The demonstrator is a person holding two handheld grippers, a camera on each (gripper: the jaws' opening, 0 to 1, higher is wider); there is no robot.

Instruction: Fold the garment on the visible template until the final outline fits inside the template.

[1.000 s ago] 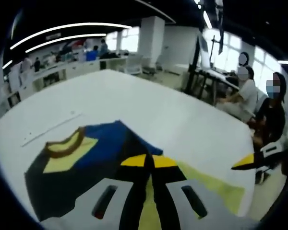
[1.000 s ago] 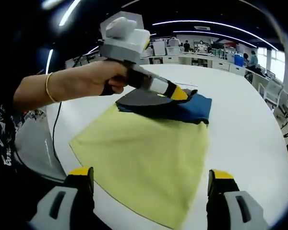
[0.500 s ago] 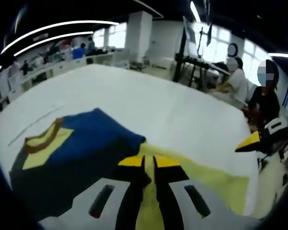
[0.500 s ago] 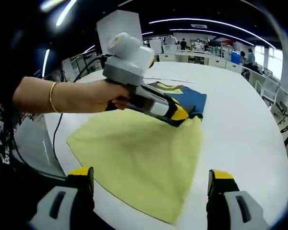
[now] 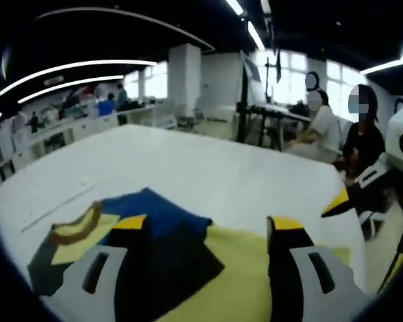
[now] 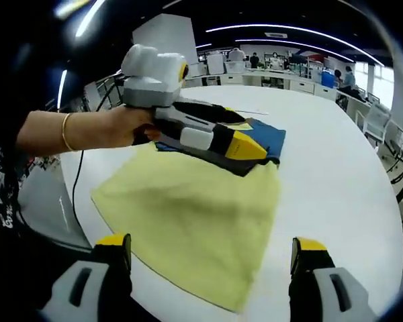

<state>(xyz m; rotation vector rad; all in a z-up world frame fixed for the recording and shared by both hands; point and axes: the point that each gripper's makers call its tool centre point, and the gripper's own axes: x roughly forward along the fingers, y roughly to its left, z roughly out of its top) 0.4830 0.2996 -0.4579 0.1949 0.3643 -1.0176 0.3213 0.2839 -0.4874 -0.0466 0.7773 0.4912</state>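
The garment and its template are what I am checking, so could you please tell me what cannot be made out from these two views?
- Garment, right gripper view: the left tool and the hand cover its near part.
- Garment, left gripper view: its near part lies behind that tool's own jaws.
- Yellow cloth, left gripper view: cut off by the bottom edge.
- Template: no outline is distinguishable on the white table.

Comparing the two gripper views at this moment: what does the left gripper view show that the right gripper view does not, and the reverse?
Left gripper view alone: two seated people beside the table and the garment's brown collar. Right gripper view alone: the hand with a gold bangle holding the left gripper, jaws open. Both: the navy and yellow garment on the white table.
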